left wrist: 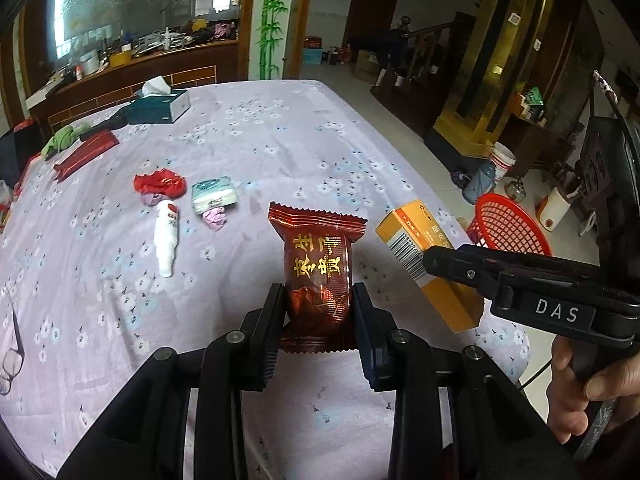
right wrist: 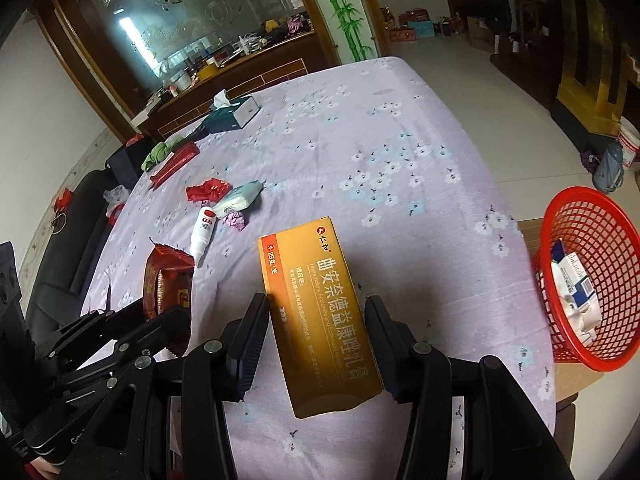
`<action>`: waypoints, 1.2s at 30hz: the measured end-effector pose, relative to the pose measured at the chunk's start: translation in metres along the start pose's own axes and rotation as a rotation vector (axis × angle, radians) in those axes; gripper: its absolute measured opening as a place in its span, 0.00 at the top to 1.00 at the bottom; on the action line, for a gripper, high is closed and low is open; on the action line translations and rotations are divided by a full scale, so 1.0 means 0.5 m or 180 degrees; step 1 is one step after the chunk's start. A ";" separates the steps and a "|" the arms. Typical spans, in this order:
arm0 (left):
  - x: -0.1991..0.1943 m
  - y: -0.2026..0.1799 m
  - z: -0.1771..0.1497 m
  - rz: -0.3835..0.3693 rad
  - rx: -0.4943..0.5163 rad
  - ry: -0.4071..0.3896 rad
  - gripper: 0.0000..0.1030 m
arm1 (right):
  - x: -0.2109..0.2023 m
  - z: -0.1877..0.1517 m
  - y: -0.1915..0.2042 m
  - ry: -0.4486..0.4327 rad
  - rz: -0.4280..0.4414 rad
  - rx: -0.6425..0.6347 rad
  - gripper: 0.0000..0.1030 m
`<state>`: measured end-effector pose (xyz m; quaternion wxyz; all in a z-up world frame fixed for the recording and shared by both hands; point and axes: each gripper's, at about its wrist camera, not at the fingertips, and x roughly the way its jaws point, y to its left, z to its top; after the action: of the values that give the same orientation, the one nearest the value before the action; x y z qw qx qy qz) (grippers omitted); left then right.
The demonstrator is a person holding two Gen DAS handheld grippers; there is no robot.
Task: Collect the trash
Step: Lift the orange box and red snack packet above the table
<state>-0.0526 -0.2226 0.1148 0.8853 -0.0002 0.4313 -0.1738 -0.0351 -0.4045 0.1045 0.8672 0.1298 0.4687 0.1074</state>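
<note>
In hand: you are clamping a snack packet (left wrist: pixel 318 276) in the left gripper (left wrist: pixel 317 312) and an orange carton (right wrist: pixel 320 320) in the right gripper (right wrist: pixel 316 344). Binned: the red basket (right wrist: pixel 600 216) is holding one box (possibly more). Outstanding: a white tube (left wrist: pixel 167 236), a red wrapper (left wrist: pixel 160 184) and a tissue pack (left wrist: pixel 212 196) are lying on the table (left wrist: pixel 300 140).

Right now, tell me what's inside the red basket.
The red basket holds a white-and-blue box lying over crumpled white packaging. Anything beneath them, and the basket's bottom, is covered.

Home: sideboard (left wrist: pixel 132 68), tissue box (left wrist: pixel 160 106)
</note>
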 end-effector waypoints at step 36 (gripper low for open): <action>-0.007 -0.042 -0.053 -0.0208 0.0095 0.0161 0.69 | -0.065 -0.094 -0.040 0.0017 -0.0209 0.0319 0.48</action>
<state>-0.0812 -0.2372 0.1041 0.8679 0.0033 0.4507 -0.2089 -0.0910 -0.4277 0.0988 0.8614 0.1572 0.4798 0.0557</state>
